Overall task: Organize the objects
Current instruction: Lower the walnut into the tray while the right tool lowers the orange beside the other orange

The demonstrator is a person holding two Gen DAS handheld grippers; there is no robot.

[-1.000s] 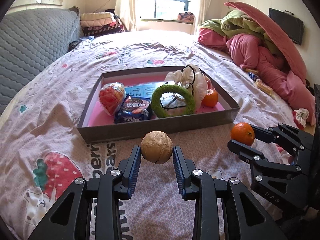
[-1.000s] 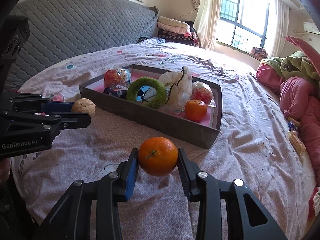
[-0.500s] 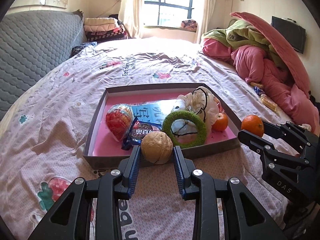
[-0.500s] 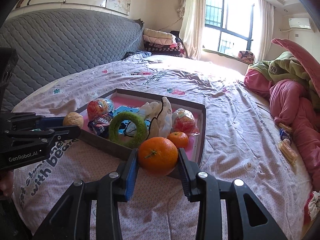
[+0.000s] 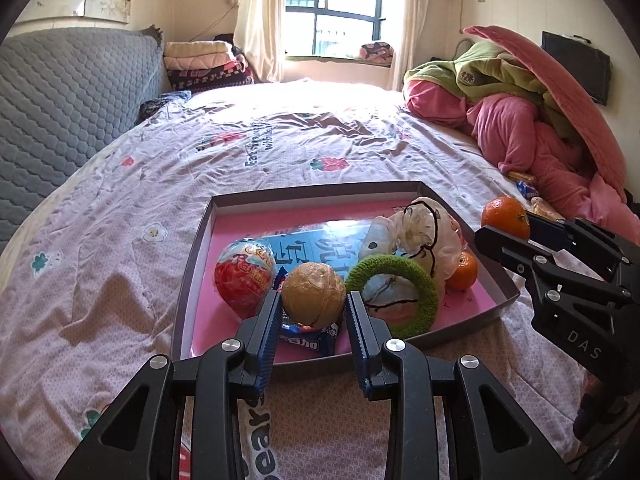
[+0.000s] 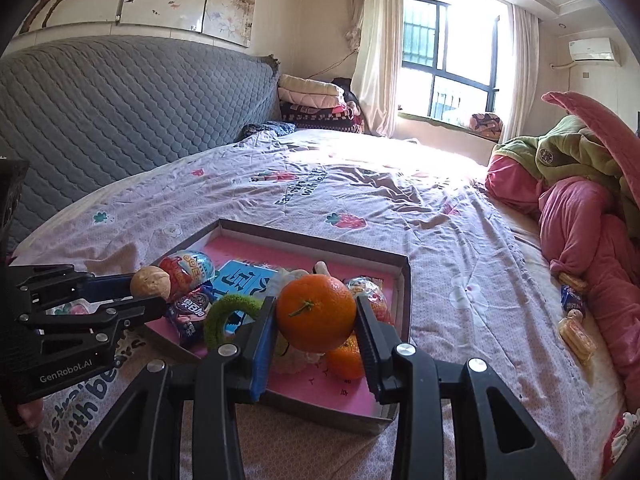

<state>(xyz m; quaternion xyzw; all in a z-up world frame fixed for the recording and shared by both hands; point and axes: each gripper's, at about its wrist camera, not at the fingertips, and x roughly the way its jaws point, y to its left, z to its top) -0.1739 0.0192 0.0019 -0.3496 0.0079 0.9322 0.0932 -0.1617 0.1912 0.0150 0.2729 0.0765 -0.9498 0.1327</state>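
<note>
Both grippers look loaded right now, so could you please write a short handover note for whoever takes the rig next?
Left gripper: shut on the walnut, over the tray's near edge.
Right gripper: shut on the held orange, above the tray's near right corner.
Done: second orange, green ring, snack packs already in the tray.
Left: release both into free pink floor; wrapped snacks lie beside the pink bedding.

Daylight pours through the window (image 6: 448, 68) and blows the far edge of the bed (image 5: 120, 208) out to white glare. Near the bed's front edge, soft shadows sit in the sheet's wrinkles. Both views stay sharp, bowed hard by the fisheye, with black vignette filling the corners.
</note>
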